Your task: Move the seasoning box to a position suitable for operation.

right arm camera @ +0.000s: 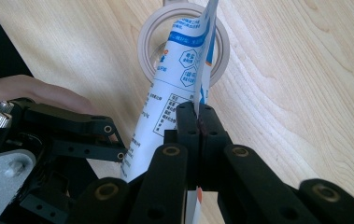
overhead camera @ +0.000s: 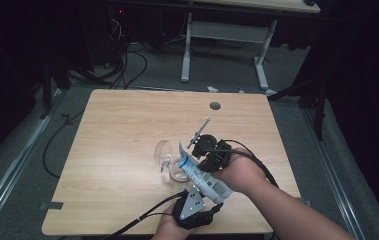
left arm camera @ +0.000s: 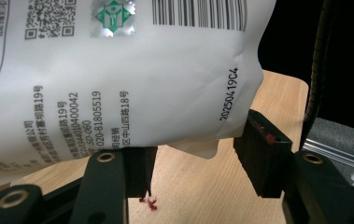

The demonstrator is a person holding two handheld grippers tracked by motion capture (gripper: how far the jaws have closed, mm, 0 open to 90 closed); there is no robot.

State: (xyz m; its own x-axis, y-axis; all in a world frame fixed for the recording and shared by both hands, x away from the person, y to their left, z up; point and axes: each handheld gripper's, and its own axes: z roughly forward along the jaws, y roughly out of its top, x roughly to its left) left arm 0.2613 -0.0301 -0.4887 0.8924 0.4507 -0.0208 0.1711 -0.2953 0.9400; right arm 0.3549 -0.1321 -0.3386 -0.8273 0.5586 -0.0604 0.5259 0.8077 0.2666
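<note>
A white pouch [overhead camera: 204,180] with blue print and a barcode is held tilted between both grippers, its upper end over a round clear jar [overhead camera: 177,172]. At the near table edge my left gripper [overhead camera: 208,202] has the pouch's [left arm camera: 118,70] bottom end between its jaws, and both pads [left arm camera: 258,154] touch it. My right gripper [overhead camera: 197,162] is shut on the pouch's flat side seam. In the right gripper view its jaws [right arm camera: 198,116] pinch that thin edge [right arm camera: 202,70], and the pouch's mouth points into the jar's pale rim [right arm camera: 144,42].
A clear glass piece [overhead camera: 163,150] lies beside the jar. A cable hole [overhead camera: 215,106] sits near the table's far edge. Small red specks [left arm camera: 149,203] mark the wood under the left gripper. Another desk's white legs [overhead camera: 186,50] and floor cables stand beyond.
</note>
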